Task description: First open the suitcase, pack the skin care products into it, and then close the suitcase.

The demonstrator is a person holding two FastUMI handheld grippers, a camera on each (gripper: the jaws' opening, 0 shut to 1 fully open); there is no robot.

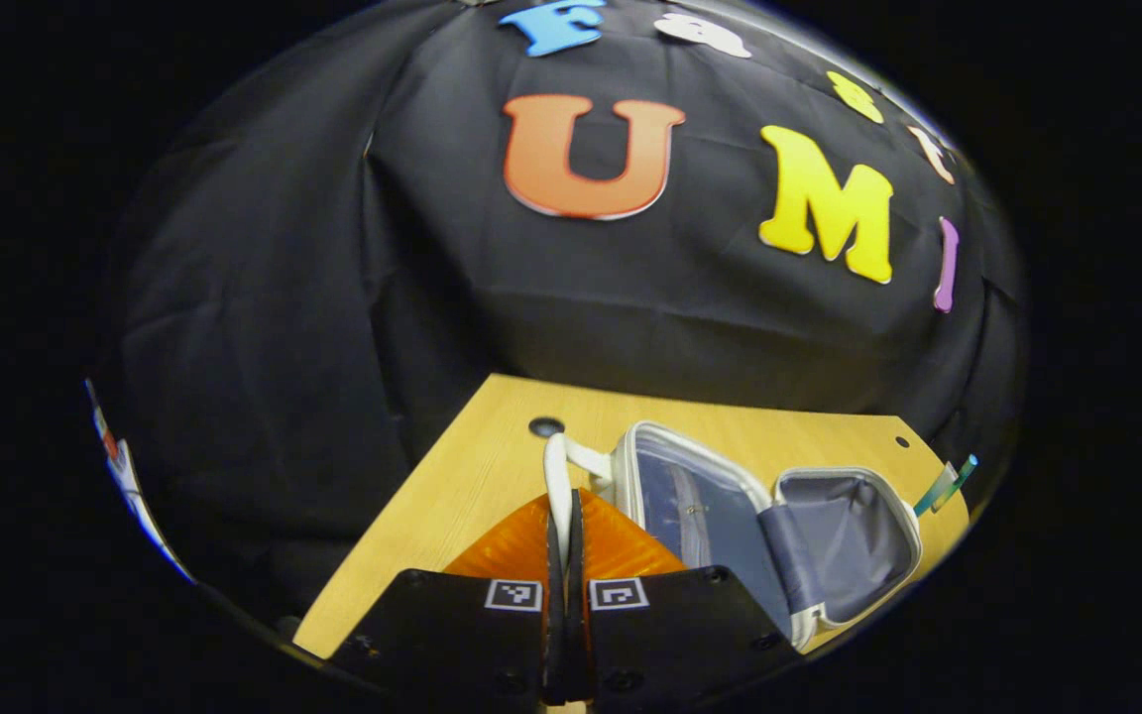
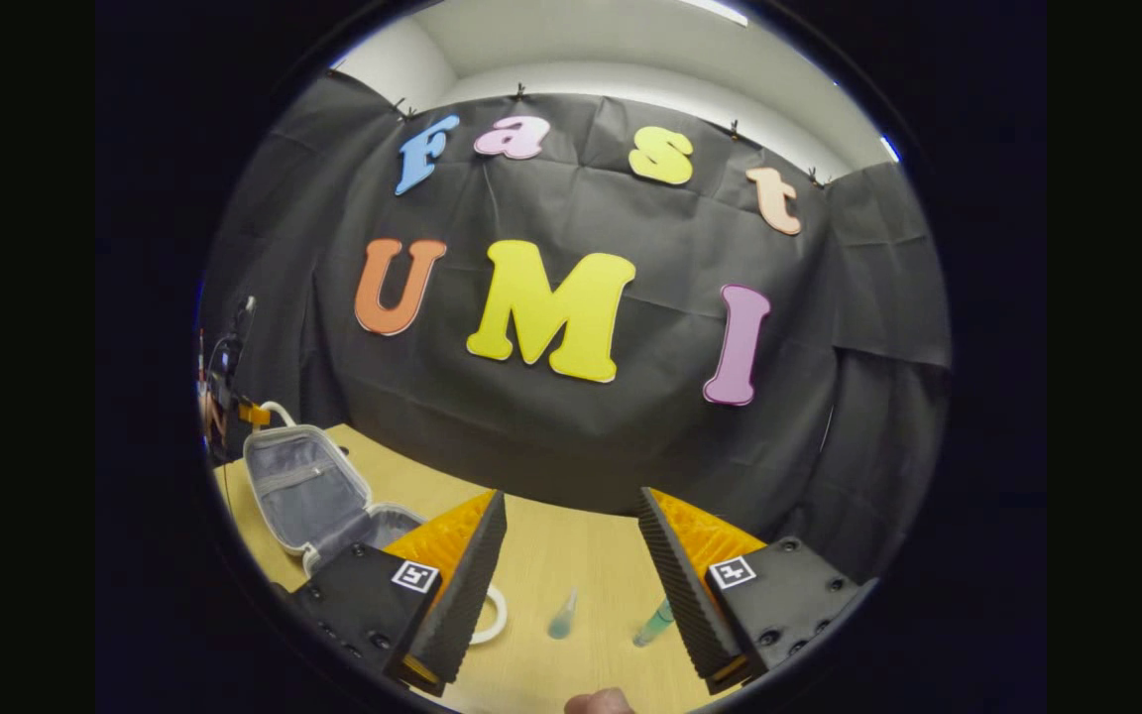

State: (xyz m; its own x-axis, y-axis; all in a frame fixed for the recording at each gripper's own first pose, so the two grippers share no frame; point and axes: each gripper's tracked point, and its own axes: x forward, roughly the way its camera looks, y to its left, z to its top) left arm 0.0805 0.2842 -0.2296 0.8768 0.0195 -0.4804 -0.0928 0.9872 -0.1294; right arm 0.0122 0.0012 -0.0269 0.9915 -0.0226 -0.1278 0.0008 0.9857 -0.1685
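The small grey suitcase (image 1: 829, 540) lies open on the wooden table (image 1: 452, 496), its lid (image 1: 685, 501) raised and its grey lining showing. My left gripper (image 1: 563, 506) is shut on the white handle (image 1: 556, 461) at the lid's edge. In the right gripper view the open suitcase (image 2: 305, 486) sits at the far left, with the left gripper (image 2: 232, 392) at its handle (image 2: 279, 408). My right gripper (image 2: 571, 555) is open above the table. Two small greenish skin care tubes (image 2: 563, 617) (image 2: 652, 625) lie on the table below its gap.
A white loop (image 2: 497, 607) lies on the table, partly hidden behind one of my right fingers. Tube tips (image 1: 946, 484) stick up at the table's right edge. The table (image 2: 551, 555) ends at the black cloth wall. A person's fingertip (image 2: 599, 702) shows at the bottom.
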